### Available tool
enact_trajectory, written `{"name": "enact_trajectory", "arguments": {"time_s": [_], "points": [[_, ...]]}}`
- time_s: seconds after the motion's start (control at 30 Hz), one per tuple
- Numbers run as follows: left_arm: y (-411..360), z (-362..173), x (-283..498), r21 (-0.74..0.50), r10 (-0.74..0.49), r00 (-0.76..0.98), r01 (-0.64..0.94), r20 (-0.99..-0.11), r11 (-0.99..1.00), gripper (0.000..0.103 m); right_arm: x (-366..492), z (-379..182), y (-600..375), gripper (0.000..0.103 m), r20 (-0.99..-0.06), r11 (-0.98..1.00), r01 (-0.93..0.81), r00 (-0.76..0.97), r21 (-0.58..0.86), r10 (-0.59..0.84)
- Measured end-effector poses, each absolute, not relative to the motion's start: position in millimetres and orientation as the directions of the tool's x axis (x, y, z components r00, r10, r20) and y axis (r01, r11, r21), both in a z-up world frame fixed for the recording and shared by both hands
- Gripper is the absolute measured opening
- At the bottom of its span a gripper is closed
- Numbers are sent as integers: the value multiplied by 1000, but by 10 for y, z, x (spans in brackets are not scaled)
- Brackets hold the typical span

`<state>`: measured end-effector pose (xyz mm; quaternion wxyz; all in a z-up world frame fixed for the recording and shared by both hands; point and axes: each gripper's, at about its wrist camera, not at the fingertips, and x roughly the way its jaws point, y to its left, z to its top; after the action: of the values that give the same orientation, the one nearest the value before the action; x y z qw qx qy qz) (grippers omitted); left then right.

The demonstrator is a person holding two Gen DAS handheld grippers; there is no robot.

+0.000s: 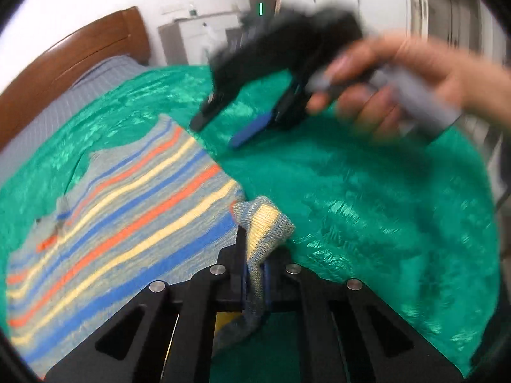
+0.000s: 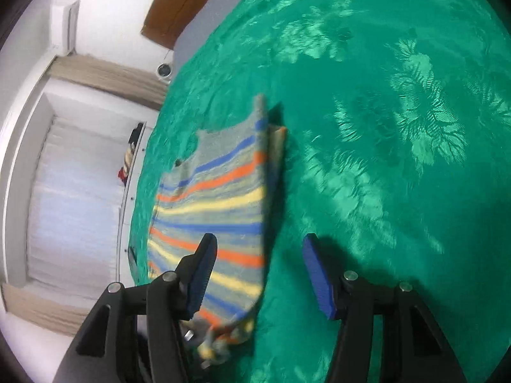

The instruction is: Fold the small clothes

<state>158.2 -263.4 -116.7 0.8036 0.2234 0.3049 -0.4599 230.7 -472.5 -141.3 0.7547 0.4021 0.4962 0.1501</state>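
Note:
A small striped knit sweater (image 1: pixel 127 198), grey with blue, orange and yellow bands, lies on a green satin cloth (image 1: pixel 367 198). My left gripper (image 1: pixel 254 255) is shut on a bunched corner of the sweater and lifts it slightly off the cloth. My right gripper (image 1: pixel 220 131) hovers open and empty above the cloth beyond the sweater, held by a hand. In the right wrist view the sweater (image 2: pixel 217 201) lies folded along one edge, and my right gripper (image 2: pixel 258 249) is open above its near end, with the left finger over the fabric.
The green cloth (image 2: pixel 383 159) covers a bed with a wooden headboard (image 1: pixel 80 54) and a grey striped sheet (image 1: pixel 64 105). White cabinets (image 1: pixel 198 38) stand behind. Curtains and a windowsill (image 2: pixel 80 191) lie past the bed edge.

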Motion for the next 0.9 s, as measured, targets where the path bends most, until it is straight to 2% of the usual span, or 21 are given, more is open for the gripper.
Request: {"name": "enact_trajectory", "arguments": {"time_s": [0.13, 0.17, 0.2, 0.23, 0.3, 0.5, 0.6, 0.73, 0.9], "points": [[-2344, -999, 1675, -34, -673, 385, 853, -631, 520, 5, 2607, -1599, -4622, 54, -580, 565, 222, 553, 795, 598], [-2291, -975, 1682, -48, -680, 390, 847, -621, 529, 5, 2662, -1620, -4589, 44, -571, 554, 232, 578, 800, 583], [-2192, -931, 1706, -65, -686, 398, 837, -609, 543, 5, 2704, -1633, -4551, 16, -571, 551, 241, 589, 799, 571], [-2095, -879, 1742, -85, -692, 405, 826, -598, 557, 5, 2754, -1639, -4484, 8, -586, 553, 265, 592, 790, 553], [-1853, -786, 1779, -136, -705, 416, 801, -574, 583, 5, 2803, -1541, -4369, 8, -592, 563, 268, 602, 782, 536], [-897, -659, 1978, -290, -709, 483, 680, -513, 673, 5, 3183, -604, -3423, 8, -565, 684, 41, 599, 729, 567], [-409, -726, 2087, -365, -684, 521, 589, -511, 721, 5, 3426, -386, -2838, 8, -568, 711, -37, 573, 702, 591], [-2, -916, 2228, -398, -623, 559, 481, -547, 781, 5, 3779, -472, -2033, 8, -617, 748, -73, 516, 659, 594], [336, -1181, 2361, -401, -548, 573, 373, -610, 837, 7, 4001, -923, -1386, 10, -652, 757, -66, 463, 650, 600]]}}
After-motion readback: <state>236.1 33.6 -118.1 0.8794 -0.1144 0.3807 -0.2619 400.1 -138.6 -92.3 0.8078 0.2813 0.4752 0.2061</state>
